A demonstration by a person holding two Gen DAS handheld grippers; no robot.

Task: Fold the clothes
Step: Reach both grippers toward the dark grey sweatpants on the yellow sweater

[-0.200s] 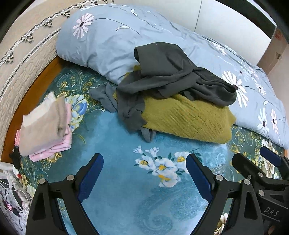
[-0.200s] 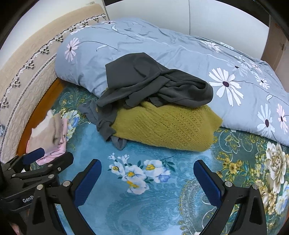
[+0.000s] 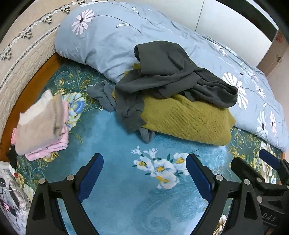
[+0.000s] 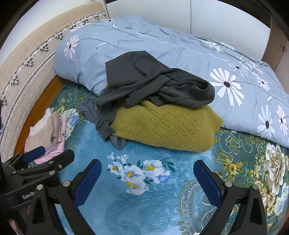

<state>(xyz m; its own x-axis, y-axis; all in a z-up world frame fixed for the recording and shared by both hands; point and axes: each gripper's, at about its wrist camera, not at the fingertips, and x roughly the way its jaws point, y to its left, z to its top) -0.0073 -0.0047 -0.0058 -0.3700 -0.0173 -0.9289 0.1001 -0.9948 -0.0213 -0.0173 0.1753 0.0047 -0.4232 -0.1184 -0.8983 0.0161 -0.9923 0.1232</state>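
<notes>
Clothes are what we came for, and none are in our grasp yet. Nearest to us, our left gripper [image 3: 144, 173] and right gripper [image 4: 147, 178] both hang with jaws spread wide and nothing between them, side by side over a bare stretch of the teal floral bedspread [image 4: 144, 207].

Past the white printed flowers lies the unfolded heap: a dark grey garment [image 4: 148, 83] draped loosely over a mustard knitted sweater [image 4: 162, 126], with a lighter grey piece [image 3: 103, 94] trailing out at its left edge. Off to the left sits a small stack of folded items [image 3: 41, 124], beige on pink, close to the bed's edge.

We judge the main risk to be the tangle. The grey garment's sleeves twist into one another and lie against the sweater, so a pinch on one layer could drag the sweater or the lighter piece along. A careless sweep leftward could also knock the stack toward the wooden edge.

Behind the heap a pale blue daisy-print duvet [image 4: 162, 45] is bunched up, the grey garment leaning on it. A quilted beige headboard [image 3: 21, 59] runs along the left, and white wardrobe doors [image 4: 180, 14] close the room.
</notes>
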